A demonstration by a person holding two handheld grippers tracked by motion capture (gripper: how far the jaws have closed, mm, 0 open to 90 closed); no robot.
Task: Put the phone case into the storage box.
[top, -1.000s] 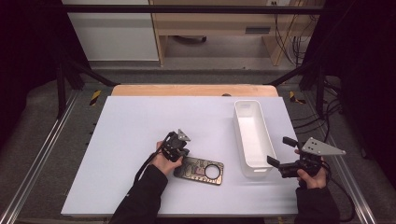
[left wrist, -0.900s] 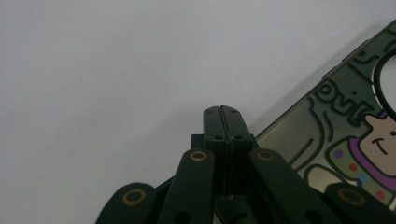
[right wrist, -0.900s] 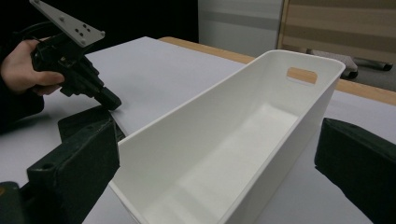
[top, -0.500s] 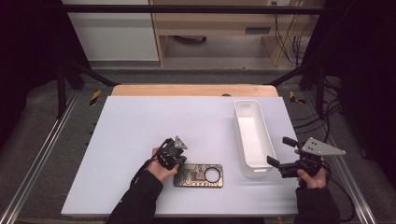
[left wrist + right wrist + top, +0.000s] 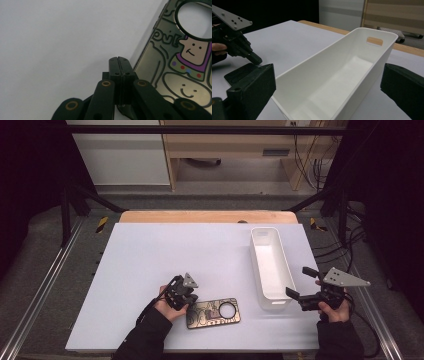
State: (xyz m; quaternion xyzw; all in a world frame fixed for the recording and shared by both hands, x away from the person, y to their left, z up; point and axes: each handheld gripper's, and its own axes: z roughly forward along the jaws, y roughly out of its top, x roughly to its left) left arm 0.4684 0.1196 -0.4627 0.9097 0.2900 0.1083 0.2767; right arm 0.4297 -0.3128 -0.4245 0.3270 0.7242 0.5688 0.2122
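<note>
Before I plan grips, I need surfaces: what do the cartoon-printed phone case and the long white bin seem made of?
The olive cartoon-printed phone case looks like glossy hard plastic or coated metal: it shows sheen and raised outlines. The long white rectangular bin looks like smooth moulded plastic, with thin even walls and a cut-out handle.

Phone case (image 5: 180, 62) cut off by the left gripper view's edges.

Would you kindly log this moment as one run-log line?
left gripper: shut, empty, beside phone case | right gripper: open, near end of white bin | bin: empty
</note>
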